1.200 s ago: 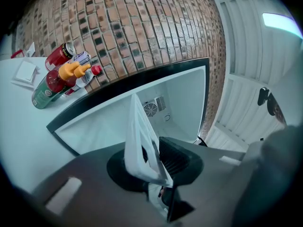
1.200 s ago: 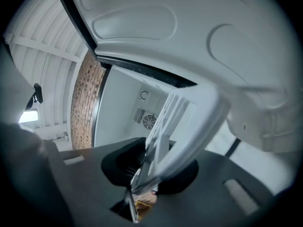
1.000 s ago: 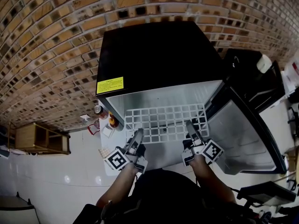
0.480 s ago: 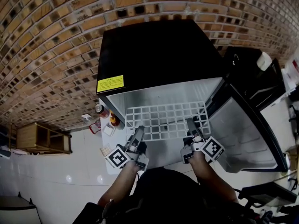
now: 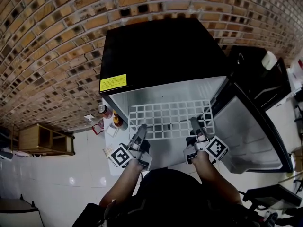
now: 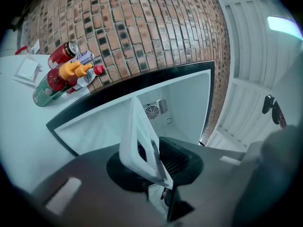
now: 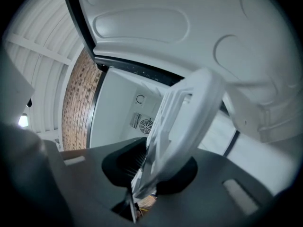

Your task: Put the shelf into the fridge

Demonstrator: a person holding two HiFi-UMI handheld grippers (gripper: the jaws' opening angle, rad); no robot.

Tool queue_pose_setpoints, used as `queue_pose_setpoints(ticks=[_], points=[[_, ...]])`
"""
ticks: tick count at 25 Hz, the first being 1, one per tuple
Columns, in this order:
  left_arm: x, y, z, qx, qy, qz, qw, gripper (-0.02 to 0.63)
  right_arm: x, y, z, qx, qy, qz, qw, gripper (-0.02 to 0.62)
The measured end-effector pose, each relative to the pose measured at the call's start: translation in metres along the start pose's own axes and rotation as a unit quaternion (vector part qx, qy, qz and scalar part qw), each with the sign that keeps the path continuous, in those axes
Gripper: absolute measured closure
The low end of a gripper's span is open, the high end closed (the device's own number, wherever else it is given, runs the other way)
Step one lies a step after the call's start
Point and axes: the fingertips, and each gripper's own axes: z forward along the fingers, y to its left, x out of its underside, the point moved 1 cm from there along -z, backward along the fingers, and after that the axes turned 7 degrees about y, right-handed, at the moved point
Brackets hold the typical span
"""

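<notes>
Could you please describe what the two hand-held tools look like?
The left tool and right tool match: long, narrow dark grey jaws with ribbed black pads, and a cube of black-and-white square markers at the rear of each. The forearms show no sleeves. Both tools' jaws have just been closing further on the white grid shelf between them.

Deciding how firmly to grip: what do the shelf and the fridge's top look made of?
The shelf looks like white moulded plastic, matte, with thick flat grid bars; coated metal is possible. The fridge's top looks like smooth black painted metal or plastic with a faint sheen.
</notes>
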Motion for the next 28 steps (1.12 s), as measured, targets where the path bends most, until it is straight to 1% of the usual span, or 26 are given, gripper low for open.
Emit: queue_pose_setpoints(ticks=[2,4,6,9,12,15,18,19,23,25,28], points=[[-0.002,-0.001,-0.001,0.001,-0.002,-0.003,1.0000,0.540,0.001,0.005,0.004,-0.014,-0.002,0.015,1.000,0.529],[-0.003,-0.002,-0.002,0.007,-0.008,-0.010,0.9999,0.541,0.002,0.006,0.005,-0.006,0.004,0.015,1.000,0.529],[-0.002,-0.005,-0.001,0.016,-0.013,-0.019,0.9996,0.545,0.002,0.007,0.005,-0.012,0.007,0.012,1.000,0.529],[0.007,-0.012,-0.004,0.028,-0.015,-0.029,0.9991,0.546,0.000,0.002,-0.002,0.004,0.015,0.008,1.000,0.527],[0.011,-0.010,-0.008,0.017,-0.012,-0.026,0.9994,0.548,-0.003,0.003,-0.001,-0.003,0.018,0.006,1.000,0.526],[0.012,-0.013,-0.008,0.013,-0.016,-0.033,0.9993,0.553,-0.004,0.006,0.000,-0.017,0.017,0.012,1.000,0.528],[0.014,-0.017,-0.010,0.014,-0.020,-0.036,0.9990,0.552,-0.001,-0.006,-0.007,0.021,0.030,0.018,0.999,0.528],[0.014,-0.018,-0.011,0.013,-0.021,-0.035,0.9991,0.549,0.000,-0.008,-0.008,0.024,0.033,0.023,0.999,0.528],[0.014,-0.017,-0.009,0.011,-0.017,-0.025,0.9995,0.546,-0.001,-0.005,0.000,-0.010,0.027,0.029,0.999,0.523],[0.014,-0.015,-0.009,0.005,-0.018,-0.024,0.9995,0.546,-0.003,-0.007,0.003,-0.002,0.029,0.029,0.999,0.525],[0.012,-0.015,-0.005,0.003,-0.019,-0.016,0.9997,0.546,-0.006,-0.004,0.010,-0.013,0.026,0.035,0.999,0.523]])
